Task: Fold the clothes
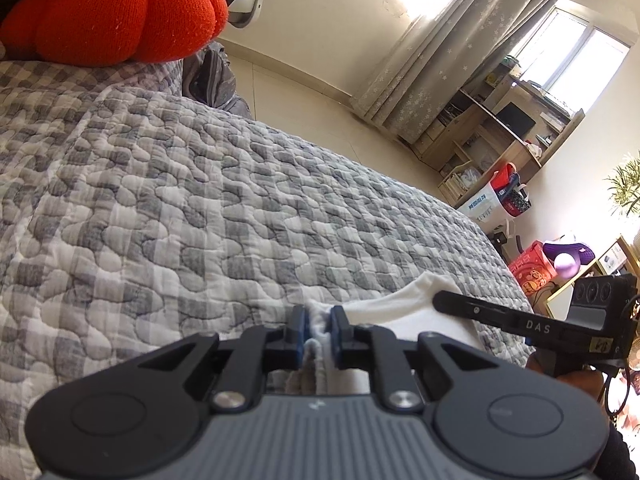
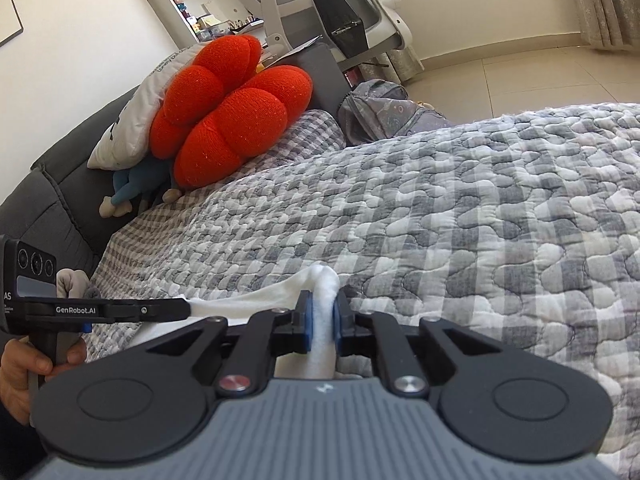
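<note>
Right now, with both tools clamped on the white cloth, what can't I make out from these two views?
- What kind of garment the white cloth is: in both wrist views, the tool bodies cover most of it.
- Its near edge: cut off below the left tool and the right tool.
- Whether the cloth is already folded: hidden in both views.
- Label on the white box: left wrist view, too small.

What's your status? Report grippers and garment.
Left gripper and right gripper both shut on white garment. Garment bunched on quilt. Nothing obstructing.

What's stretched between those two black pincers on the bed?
A white garment, pinched by both the left gripper and right gripper; the right wrist view shows it best.
</note>
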{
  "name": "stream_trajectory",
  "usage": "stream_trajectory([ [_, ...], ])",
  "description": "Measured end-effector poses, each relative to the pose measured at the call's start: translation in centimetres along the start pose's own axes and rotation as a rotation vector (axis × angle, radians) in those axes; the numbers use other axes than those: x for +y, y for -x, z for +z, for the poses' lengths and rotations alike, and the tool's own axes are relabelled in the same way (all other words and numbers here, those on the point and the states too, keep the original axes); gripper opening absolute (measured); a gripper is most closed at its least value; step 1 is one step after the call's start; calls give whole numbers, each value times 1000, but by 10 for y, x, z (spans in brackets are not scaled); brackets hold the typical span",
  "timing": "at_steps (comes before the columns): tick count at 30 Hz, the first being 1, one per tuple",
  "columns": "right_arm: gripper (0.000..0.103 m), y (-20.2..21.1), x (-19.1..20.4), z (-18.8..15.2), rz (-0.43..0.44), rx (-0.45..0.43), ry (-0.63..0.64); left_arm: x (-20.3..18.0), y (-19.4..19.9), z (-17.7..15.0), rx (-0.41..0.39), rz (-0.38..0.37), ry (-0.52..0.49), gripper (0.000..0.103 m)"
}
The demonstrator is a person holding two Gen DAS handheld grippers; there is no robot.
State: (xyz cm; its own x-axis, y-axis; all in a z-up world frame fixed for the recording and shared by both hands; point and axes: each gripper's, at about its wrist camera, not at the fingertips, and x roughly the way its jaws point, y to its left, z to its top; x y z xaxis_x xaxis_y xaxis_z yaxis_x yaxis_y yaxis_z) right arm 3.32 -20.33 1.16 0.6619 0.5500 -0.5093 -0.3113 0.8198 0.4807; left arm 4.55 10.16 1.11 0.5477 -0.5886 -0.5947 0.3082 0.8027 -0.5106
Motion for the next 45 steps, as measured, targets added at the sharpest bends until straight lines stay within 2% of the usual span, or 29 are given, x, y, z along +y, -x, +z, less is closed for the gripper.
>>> stream_trajectory([
  [1,12,1,0,0,2,-3,-5,1,1,1,-5,11,15,21],
  [3,20,4,0,0,5,-18,-24,4,3,1,-8,18,36,29],
  [7,20,14,0,0,-23,-47,-56,1,15,-2,-18,34,32,33],
  [12,20,45,19,-6,-54,-105,2,-10,57,-9,-81,102,-3,39],
  [16,20,68,38,-26,-40,-121,72,-33,88,-31,-110,145,-69,39],
  [19,20,75,52,-46,6,-89,108,-46,99,-49,-111,108,-92,38],
  [21,21,77,61,-58,5,-72,156,-50,101,-58,-102,83,-95,37],
  [22,27,76,66,-62,-10,-67,180,-52,100,-61,-95,71,-102,37],
  [23,42,76,70,-67,-30,-63,201,-55,97,-64,-87,61,-112,37],
  [25,51,76,74,-74,-43,-54,220,-58,92,-67,-72,64,-110,37],
  [34,51,85,98,-96,-74,-34,397,-57,86,-79,-40,47,-85,36],
  [39,51,86,102,-103,-39,-18,447,-56,87,-86,-25,67,-86,36],
  [45,51,82,105,-109,-45,2,469,-56,82,-91,8,58,-70,35],
])
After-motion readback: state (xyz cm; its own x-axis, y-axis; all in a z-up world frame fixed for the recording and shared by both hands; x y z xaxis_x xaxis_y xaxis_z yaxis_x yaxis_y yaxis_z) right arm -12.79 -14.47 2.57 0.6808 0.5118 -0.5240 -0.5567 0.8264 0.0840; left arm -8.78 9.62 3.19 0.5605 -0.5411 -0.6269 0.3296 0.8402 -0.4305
